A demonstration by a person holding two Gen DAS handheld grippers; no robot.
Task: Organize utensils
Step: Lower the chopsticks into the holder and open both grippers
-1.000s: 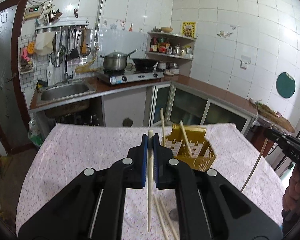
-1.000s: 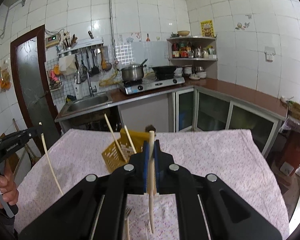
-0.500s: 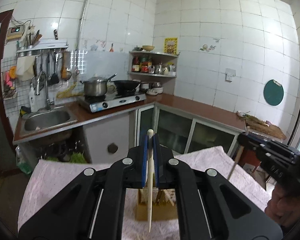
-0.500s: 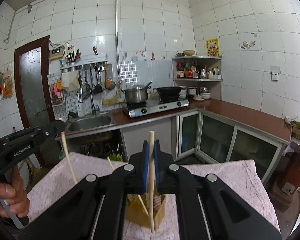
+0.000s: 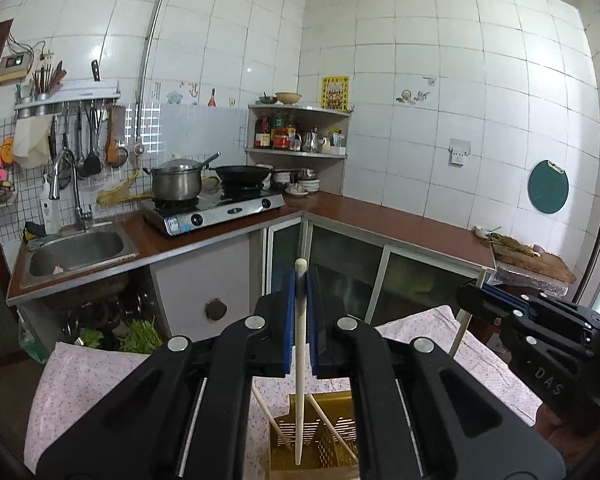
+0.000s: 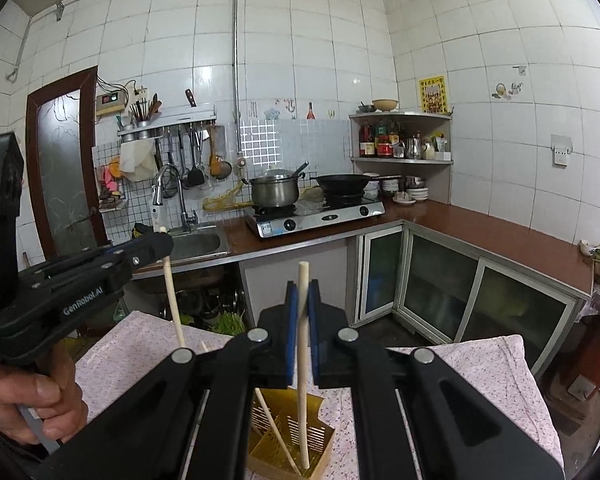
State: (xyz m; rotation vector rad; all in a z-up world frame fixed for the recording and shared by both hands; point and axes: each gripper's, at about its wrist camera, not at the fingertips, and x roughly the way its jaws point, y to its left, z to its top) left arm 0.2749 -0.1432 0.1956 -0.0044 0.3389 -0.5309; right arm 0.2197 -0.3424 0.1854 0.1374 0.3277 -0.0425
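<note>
The yellow slotted holder (image 6: 290, 440) stood on the table (image 6: 480, 364), containing 2 leaning chopsticks (image 6: 274, 428). The left gripper (image 5: 300, 280) and the right gripper (image 6: 302, 290) each clamped 1 chopstick (image 5: 300, 360) above it.

Black claw (image 5: 300, 292), blue pads (image 5: 289, 320)

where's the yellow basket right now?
The yellow basket sits on the flowered tablecloth, bottom centre of both wrist views, directly below the two tools. Loose chopsticks already lean inside it.
</note>
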